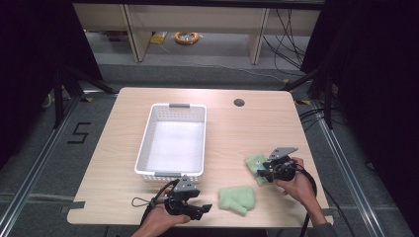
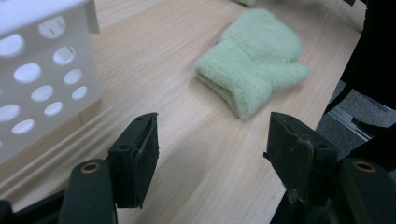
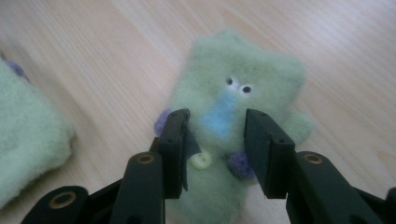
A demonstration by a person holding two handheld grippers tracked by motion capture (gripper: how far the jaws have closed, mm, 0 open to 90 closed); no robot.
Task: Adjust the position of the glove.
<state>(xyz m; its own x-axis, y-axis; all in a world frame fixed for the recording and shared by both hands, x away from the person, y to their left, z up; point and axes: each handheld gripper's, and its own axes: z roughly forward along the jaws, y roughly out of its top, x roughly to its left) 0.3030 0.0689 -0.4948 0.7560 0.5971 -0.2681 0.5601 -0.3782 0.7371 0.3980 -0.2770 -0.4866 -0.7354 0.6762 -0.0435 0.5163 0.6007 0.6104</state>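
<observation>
Mittens, two, pale green: one with a stitched face (image 3: 233, 121) lies between the right gripper's (image 1: 264, 170) part-open jaws, unpinched; the plain one (image 1: 237, 199) sits near the table's (image 1: 123, 148) front edge, bare wood around it. Left gripper (image 1: 203, 209) gapes empty beside one white basket (image 1: 143, 148).

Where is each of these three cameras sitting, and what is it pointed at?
High view: above the table's near edge, looking forward and down at the white basket; both forearms enter below.
Left gripper view: rides the left gripper, open jaws facing a green mitten.
Right gripper view: rides the right gripper, jaws over a green mitten with a face.
Shared: both mittens.
</observation>
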